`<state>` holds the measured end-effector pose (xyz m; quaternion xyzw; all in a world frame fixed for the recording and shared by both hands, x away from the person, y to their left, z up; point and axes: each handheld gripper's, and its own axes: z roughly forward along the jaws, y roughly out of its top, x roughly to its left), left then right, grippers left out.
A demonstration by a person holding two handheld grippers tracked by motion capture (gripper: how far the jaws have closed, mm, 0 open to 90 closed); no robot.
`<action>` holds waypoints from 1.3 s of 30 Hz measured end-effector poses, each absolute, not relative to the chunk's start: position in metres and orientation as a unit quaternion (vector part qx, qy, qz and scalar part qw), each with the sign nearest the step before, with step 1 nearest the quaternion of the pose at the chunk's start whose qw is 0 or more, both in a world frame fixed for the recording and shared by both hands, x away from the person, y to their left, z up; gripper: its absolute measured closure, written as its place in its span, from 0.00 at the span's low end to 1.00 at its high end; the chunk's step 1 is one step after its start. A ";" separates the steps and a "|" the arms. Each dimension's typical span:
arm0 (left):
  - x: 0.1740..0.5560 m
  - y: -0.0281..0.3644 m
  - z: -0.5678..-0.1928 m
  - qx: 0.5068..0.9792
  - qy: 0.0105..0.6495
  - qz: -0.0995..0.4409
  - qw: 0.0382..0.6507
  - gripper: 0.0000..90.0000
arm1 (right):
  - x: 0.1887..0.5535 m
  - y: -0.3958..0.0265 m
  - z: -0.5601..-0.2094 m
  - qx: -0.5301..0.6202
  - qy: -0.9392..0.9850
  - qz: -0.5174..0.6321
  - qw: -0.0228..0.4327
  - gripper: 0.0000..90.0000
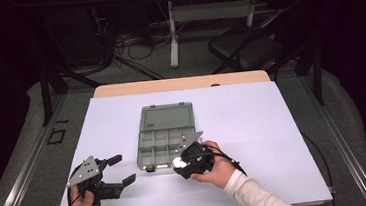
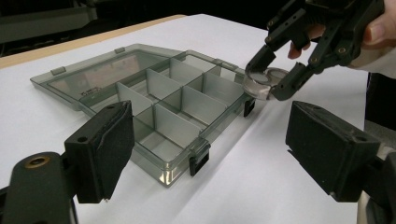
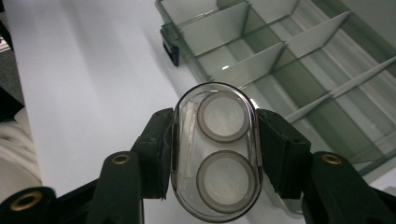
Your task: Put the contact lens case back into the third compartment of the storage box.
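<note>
A clear grey compartment box [image 1: 166, 139] lies open on the white table, its lid folded back; the box [image 2: 154, 107] has several empty compartments [image 3: 280, 56]. My right gripper [image 1: 184, 164] hovers at the box's near right corner, shut on a small clear oval case [image 3: 215, 149] that holds two round white discs. The case [image 2: 264, 80] hangs just above the box's corner, between the right gripper's jaws. My left gripper [image 1: 121, 169] rests at the table's near left, open, with nothing between its black pads [image 2: 105, 149].
The white table sheet [image 1: 253, 122] spreads wide to the right and left of the box. A wooden table edge [image 1: 179, 83] runs along the back. Beyond it stand a dark chair [image 1: 246, 45], cables and a desk frame on the floor.
</note>
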<state>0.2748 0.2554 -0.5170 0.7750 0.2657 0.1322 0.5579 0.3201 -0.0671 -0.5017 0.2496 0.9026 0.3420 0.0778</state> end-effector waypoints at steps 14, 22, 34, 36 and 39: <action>0.275 0.255 -0.517 0.776 0.267 0.133 0.556 0.18 | 0.338 -0.075 -0.490 0.264 0.895 0.347 0.091 0.54; 0.275 0.255 -0.517 0.775 0.267 0.134 0.556 0.18 | 0.348 -0.079 -0.486 0.274 0.893 0.344 0.096 0.54; 0.275 0.256 -0.517 0.776 0.267 0.134 0.556 0.18 | 0.362 -0.081 -0.482 0.283 0.890 0.343 0.102 0.54; 0.275 0.256 -0.517 0.776 0.267 0.134 0.556 0.18 | 0.364 -0.081 -0.481 0.285 0.889 0.342 0.103 0.54; 0.275 0.256 -0.517 0.775 0.267 0.134 0.556 0.18 | 0.367 -0.081 -0.479 0.287 0.888 0.343 0.105 0.54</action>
